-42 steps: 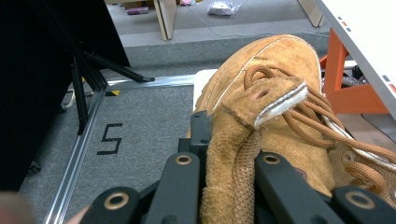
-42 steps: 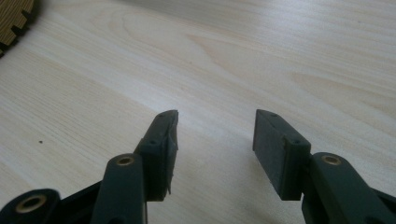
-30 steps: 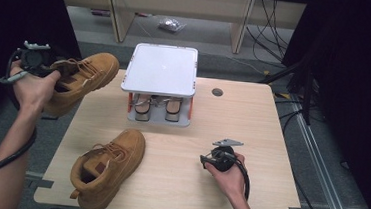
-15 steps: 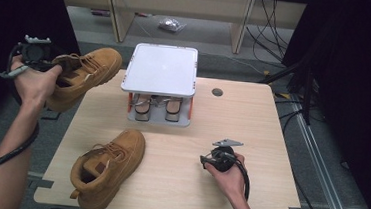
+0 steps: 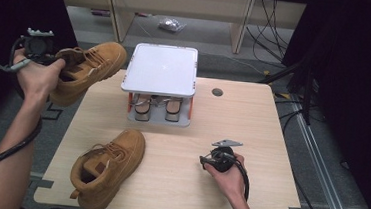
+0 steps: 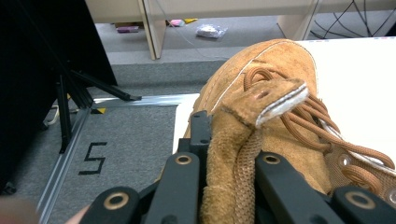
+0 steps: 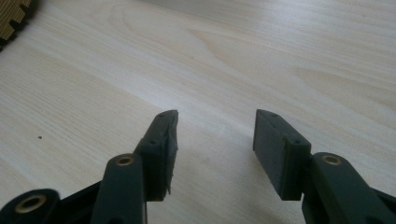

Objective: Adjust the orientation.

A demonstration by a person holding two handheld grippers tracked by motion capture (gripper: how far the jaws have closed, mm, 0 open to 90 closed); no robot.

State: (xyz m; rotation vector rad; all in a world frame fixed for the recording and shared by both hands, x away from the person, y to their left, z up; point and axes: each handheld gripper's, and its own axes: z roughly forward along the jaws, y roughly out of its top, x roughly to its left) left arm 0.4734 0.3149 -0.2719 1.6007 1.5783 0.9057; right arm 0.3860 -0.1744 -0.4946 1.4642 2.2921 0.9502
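**Two tan boots, one lifted off the table**

One tan suede lace-up boot (image 5: pixel 83 71) is hanging in the air past the left edge of the light wooden table (image 5: pixel 252 125), its toe pointing toward the white square platform (image 5: pixel 161 68). The left gripper (image 5: pixel 38 48) is clamping it by the collar: in the left gripper view its two black jaws are pressing together on the folded suede tongue and mesh lining (image 6: pixel 236 154), with almost no gap between them, while brown laces (image 6: pixel 322 126) are trailing off to the right. The person's left hand (image 5: pixel 38 75) is wrapping around that gripper, a black cable looping down along the forearm.

A second tan suede boot (image 5: pixel 106 166) is lying on the table near its front left corner, toe pointing toward the platform. The white platform is standing on short legs at the table's middle back, and a pair of small brown sandals (image 5: pixel 157 107) is sitting underneath it.

The right gripper (image 5: pixel 219 160) is resting on the table at front right, held in the person's right hand (image 5: pixel 230 178), well apart from both boots. Its jaws are standing partly apart with nothing between them, bare wood (image 7: pixel 219 70) showing in the gap. A round dark hole (image 5: pixel 217 92) is sitting in the tabletop just right of the platform.
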